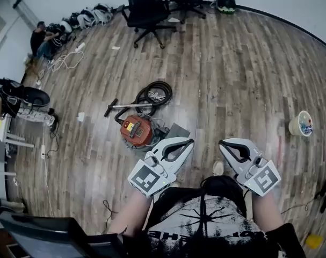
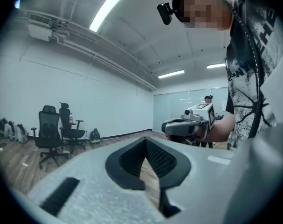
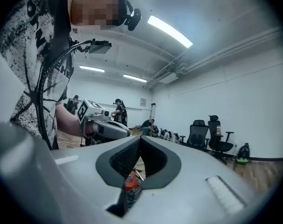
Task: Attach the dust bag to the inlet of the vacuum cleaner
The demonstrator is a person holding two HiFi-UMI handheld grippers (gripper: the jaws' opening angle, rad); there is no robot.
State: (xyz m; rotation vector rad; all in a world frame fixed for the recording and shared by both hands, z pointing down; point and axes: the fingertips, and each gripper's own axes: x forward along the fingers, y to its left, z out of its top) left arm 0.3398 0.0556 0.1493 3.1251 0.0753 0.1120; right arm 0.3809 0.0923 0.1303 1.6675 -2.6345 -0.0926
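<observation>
Head view: stood on a brown wood-plank floor (image 1: 248, 63) with the left gripper (image 1: 190, 141) and the right gripper (image 1: 222, 142) raised level before the chest, tips angled toward each other. Judged this a carrying pose, with nothing yet to work on within reach. Spotted the round red vacuum cleaner (image 1: 137, 132) on the floor ahead, well apart from both tips, with a coiled black hose (image 1: 156, 93) behind it. Noted a flat grey piece (image 1: 178, 130) just beside it, possibly the dust bag; could not tell for sure. Judged the attaching not yet begun.

Left gripper view: found the fingers (image 2: 132, 164) pressed together on nothing, with only floor showing through the gap. Took in white walls, ceiling strip lights (image 2: 108, 6) and black office chairs (image 2: 55, 129).

Right gripper view: found these fingers likewise closed and empty. Glimpsed the red vacuum cleaner through the slot, far off and not held. Made out people (image 3: 119, 111) by the far wall.
</observation>
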